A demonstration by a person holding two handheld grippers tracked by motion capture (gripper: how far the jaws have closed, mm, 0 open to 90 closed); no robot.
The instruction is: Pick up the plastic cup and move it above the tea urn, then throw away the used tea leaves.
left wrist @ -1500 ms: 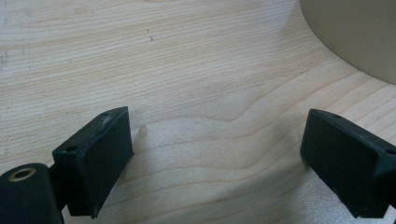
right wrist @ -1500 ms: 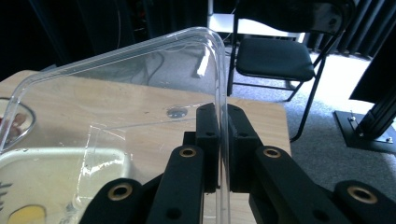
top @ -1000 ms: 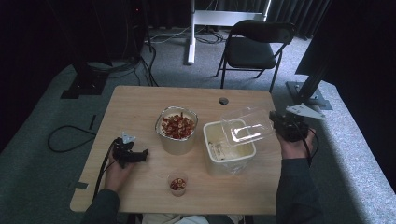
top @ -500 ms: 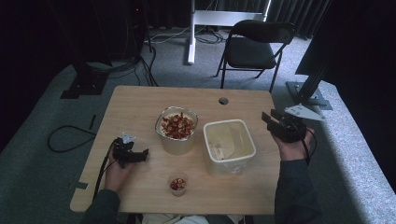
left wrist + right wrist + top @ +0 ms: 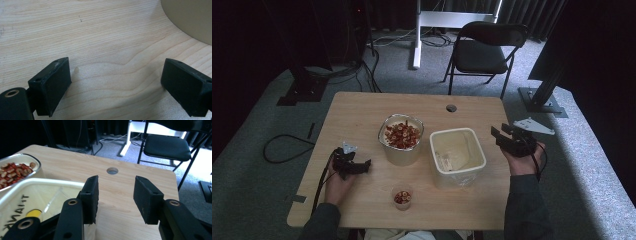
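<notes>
A white square tub [image 5: 457, 172] stands right of the table's middle, with a crumpled clear plastic piece [image 5: 447, 161] lying inside it. My right gripper [image 5: 501, 133] hovers just right of the tub. Its jaws have just been opening and nothing is between them. In the right gripper view the right gripper [image 5: 116, 200] points across the table, the tub's rim [image 5: 42, 182] at its left with the clear plastic [image 5: 53, 201] inside. My left gripper [image 5: 362, 166] rests open on the table left of a round bowl [image 5: 401, 152] of red and brown snack pieces. Bare wood lies between the jaws of the left gripper [image 5: 115, 80].
A small cup [image 5: 402, 197] with a few snack pieces stands near the front edge. A cable hole [image 5: 451, 107] sits at the table's far side. Behind the table stands a black folding chair [image 5: 484, 52]. The bowl's wall [image 5: 190, 17] is close ahead of the left gripper.
The right gripper held a clear plastic piece above the tub; it let go, the piece dropped into the tub, and the jaws opened. The left hand stayed still.
</notes>
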